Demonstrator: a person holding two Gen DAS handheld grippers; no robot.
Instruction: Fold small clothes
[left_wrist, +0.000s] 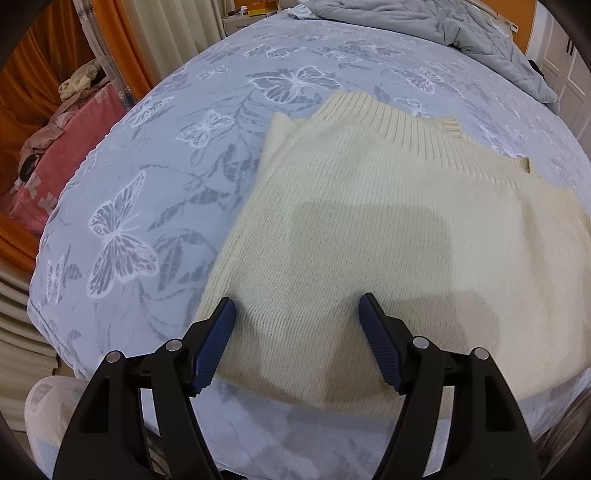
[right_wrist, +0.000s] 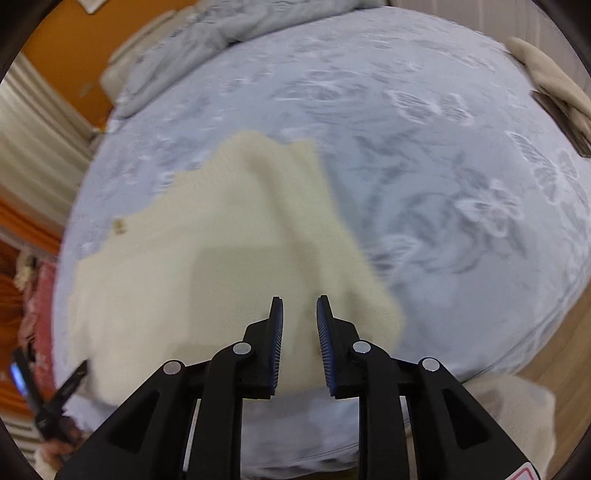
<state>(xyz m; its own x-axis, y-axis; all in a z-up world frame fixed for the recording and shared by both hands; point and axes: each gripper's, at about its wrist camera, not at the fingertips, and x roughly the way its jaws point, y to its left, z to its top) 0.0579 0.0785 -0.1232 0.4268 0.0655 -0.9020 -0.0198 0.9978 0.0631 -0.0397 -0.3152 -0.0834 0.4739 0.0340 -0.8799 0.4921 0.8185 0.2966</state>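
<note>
Now a cream knitted sweater (left_wrist: 369, 221) lies flat on the bed cover (left_wrist: 147, 184), which is pale blue with white butterflies. Its ribbed collar points to the far side of the bed, and its near edge lies close to the near edge of the bed. The left gripper (left_wrist: 297, 325) hovers over the near part of the sweater with its 2 fingers wide apart and nothing between them. The right gripper (right_wrist: 300, 325) is above the sweater (right_wrist: 221, 258) too, near its right edge; its fingers are close but a narrow gap shows between them, holding nothing. This view is blurred. A grey quilt (left_wrist: 461, 33) lies crumpled at the far end of the bed.
</note>
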